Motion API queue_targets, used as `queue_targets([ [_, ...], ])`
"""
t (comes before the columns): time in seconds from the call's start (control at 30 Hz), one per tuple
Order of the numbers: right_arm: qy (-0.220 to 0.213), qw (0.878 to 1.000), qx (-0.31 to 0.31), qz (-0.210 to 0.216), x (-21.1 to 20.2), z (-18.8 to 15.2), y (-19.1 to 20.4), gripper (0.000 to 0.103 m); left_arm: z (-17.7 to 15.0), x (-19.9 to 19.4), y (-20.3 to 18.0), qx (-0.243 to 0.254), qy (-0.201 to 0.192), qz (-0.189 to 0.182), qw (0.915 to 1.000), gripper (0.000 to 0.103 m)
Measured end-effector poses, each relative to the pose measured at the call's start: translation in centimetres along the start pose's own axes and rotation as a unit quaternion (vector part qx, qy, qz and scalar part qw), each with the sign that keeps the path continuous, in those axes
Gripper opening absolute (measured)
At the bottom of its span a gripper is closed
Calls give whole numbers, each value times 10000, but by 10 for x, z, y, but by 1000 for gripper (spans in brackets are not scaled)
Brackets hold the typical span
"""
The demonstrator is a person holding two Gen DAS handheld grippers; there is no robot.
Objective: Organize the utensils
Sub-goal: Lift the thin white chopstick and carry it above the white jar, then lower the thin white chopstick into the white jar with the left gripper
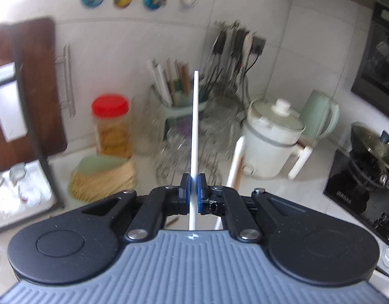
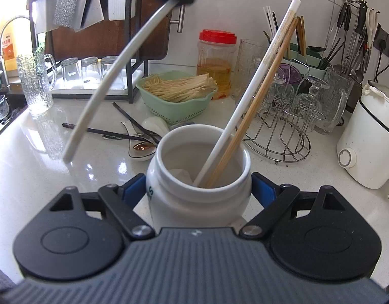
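Counter: white kitchen top point(image 2: 29, 177), utensils point(image 2: 133, 134) ahead-left of right claw point(image 2: 198, 192).
Claws: right clamps jar point(image 2: 198, 202); left point(image 1: 193, 190) pinches chopstick point(image 1: 195, 126).
Tip: we steady jar and lower chopstick tip-first beside those inside.

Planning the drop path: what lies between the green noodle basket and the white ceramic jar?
Right wrist view: a white ceramic spoon, black chopsticks and a metal spoon lie there.

Daylit kitchen: white tiled wall point(image 2: 245, 7) behind a glossy pale countertop point(image 2: 29, 157).
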State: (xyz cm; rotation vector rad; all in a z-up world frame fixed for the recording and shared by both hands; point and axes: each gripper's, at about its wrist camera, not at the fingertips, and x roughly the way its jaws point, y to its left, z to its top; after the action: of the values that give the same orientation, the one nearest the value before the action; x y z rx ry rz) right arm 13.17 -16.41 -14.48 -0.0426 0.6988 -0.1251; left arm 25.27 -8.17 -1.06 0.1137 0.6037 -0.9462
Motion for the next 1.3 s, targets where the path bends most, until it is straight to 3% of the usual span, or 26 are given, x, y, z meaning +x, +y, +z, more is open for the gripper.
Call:
queue_targets([
  [0.2, -3, 10000, -1, 3, 0, 0, 0, 91, 20, 8, -23, 137, -330, -158, 9992, 6],
  [0.53, -28, 10000, 6, 28, -1, -1, -1, 91, 22, 29, -33, 56, -790, 66, 9968, 6],
  [1.07, -67, 9999, -32, 96, 0, -1, -2, 90, -18, 42, -34, -21, -784, 402, 9961, 6],
  [1.3, -78, 9999, -32, 104, 1, -1, -2, 91, -32, 45, -29, -76, -583, 449, 9973, 6],
])
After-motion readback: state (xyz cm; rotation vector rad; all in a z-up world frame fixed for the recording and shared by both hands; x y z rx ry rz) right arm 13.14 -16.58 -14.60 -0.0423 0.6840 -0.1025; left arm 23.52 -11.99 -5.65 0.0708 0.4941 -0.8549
